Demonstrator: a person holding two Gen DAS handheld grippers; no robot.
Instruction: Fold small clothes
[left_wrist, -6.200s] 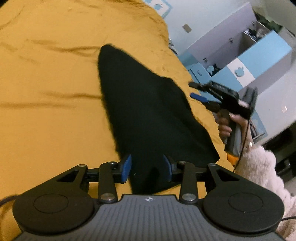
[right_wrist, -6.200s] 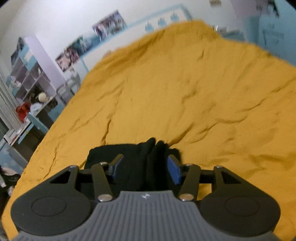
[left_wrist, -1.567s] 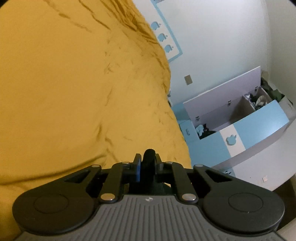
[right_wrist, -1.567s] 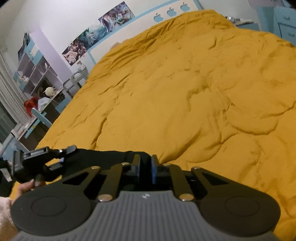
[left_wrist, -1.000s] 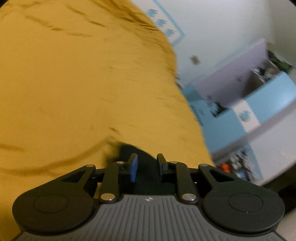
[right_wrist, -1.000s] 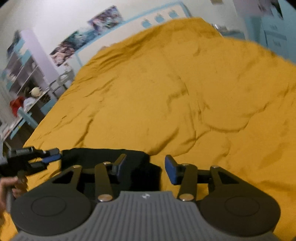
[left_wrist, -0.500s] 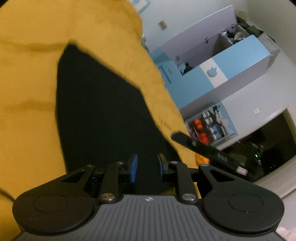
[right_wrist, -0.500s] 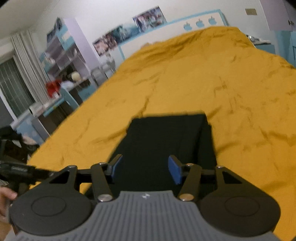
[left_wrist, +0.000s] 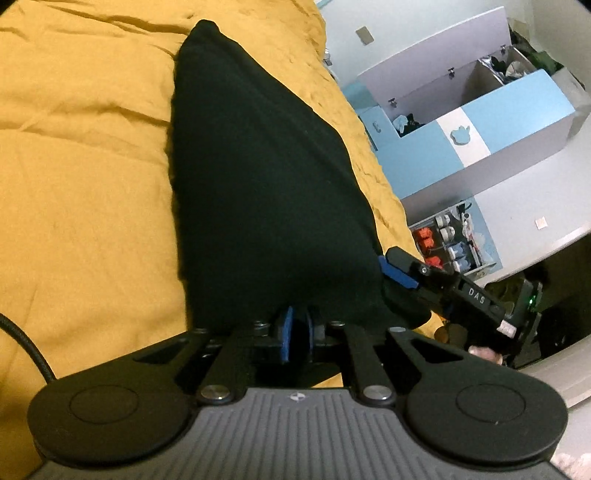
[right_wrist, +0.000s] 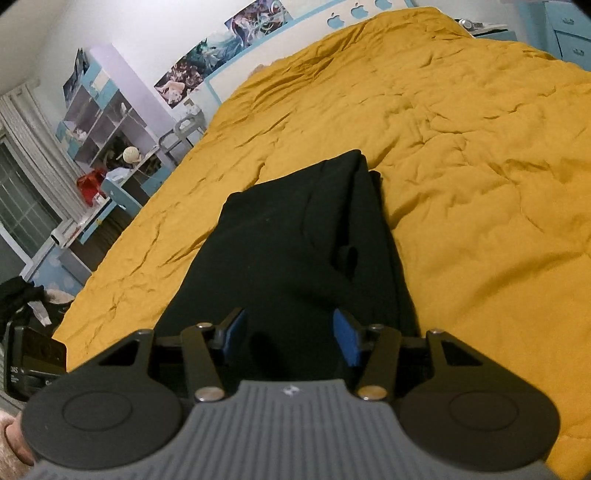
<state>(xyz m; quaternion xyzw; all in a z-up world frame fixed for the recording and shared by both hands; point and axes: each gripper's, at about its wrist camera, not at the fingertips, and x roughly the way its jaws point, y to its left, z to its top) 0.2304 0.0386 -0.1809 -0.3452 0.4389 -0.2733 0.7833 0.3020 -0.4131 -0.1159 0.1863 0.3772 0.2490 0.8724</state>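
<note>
Black fabric, a small garment (left_wrist: 258, 192), is laid lengthwise on the mustard bedcover (left_wrist: 81, 177) near the bed's foot edge, presumably so that both near corners can be reached from where the person stands. The left claw (left_wrist: 297, 332) is seen nearly shut and closing, with the garment's near hem caught between its blue pads (left_wrist: 285, 334); a pinch there appears intended for lifting that corner. The right claw (right_wrist: 288, 338) is held at a middling width over the other near corner, cloth lying between its pads (right_wrist: 346, 341) but not pressed; its jaws are narrowing slightly. A doubled layer along the garment's right side suggests a fold already made, so a further fold away from the person is judged likely.
</note>
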